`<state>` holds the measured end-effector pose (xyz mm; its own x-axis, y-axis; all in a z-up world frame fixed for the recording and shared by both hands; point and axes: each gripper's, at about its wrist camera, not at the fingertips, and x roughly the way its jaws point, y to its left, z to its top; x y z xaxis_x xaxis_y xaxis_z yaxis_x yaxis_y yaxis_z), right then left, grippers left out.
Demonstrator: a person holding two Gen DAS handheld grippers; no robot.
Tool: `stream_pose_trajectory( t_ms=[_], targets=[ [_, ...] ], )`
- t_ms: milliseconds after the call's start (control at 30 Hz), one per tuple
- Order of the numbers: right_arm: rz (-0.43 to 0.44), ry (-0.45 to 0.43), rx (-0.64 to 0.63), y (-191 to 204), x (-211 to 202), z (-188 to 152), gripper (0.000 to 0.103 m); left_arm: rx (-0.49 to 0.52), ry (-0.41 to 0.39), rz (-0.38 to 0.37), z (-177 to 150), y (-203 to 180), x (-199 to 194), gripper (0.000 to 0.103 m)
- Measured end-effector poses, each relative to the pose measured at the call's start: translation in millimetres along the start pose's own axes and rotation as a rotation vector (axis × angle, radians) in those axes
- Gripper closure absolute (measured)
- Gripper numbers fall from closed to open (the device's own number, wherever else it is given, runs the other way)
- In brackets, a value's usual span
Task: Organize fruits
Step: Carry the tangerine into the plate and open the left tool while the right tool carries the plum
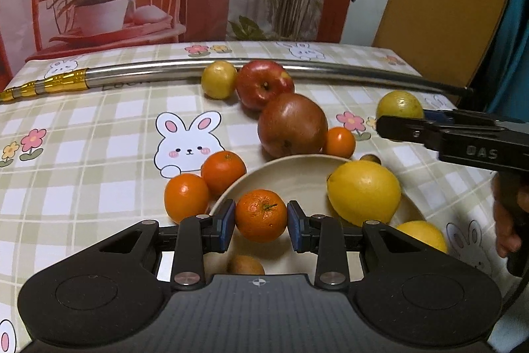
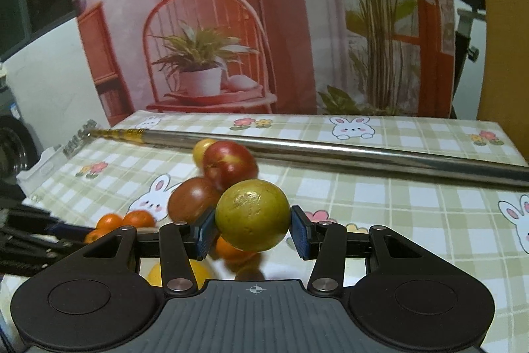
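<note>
My left gripper (image 1: 261, 220) is shut on a small orange (image 1: 261, 211) and holds it just over a beige bowl (image 1: 297, 159). In the bowl lie a lemon (image 1: 363, 192), a second lemon (image 1: 421, 235) and a brown fruit (image 1: 246, 265). My right gripper (image 2: 253, 222) is shut on a round yellow-green fruit (image 2: 253, 214) and carries it above the table, right of the bowl. Two oranges (image 1: 186, 196) sit against the bowl's left rim. A red apple (image 1: 264, 85), a dark apple (image 1: 292, 125), a small orange (image 1: 339, 141) and a yellow fruit (image 1: 219, 79) lie behind it.
A long metal rod (image 1: 198, 68) with a gold handle lies across the back of the bunny-print tablecloth (image 1: 99, 128). A printed backdrop stands behind the table. A person's hand (image 1: 509, 220) holds the right gripper at the right edge.
</note>
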<state>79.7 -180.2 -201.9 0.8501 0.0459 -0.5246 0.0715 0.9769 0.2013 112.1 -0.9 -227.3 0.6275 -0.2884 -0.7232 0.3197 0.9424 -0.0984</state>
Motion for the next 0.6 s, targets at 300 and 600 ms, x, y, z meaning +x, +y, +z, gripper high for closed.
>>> stream_pose_trajectory(
  t_ms=[300, 600],
  targets=[
    [-0.006, -0.003, 0.059, -3, -9, -7, 0.059, 0.009, 0.033, 0.013, -5, 0, 6, 0.068],
    [0.028, 0.012, 0.008, 13, -6, -9, 0.059, -0.021, 0.042, 0.016, -20, 0, -5, 0.068]
  ],
)
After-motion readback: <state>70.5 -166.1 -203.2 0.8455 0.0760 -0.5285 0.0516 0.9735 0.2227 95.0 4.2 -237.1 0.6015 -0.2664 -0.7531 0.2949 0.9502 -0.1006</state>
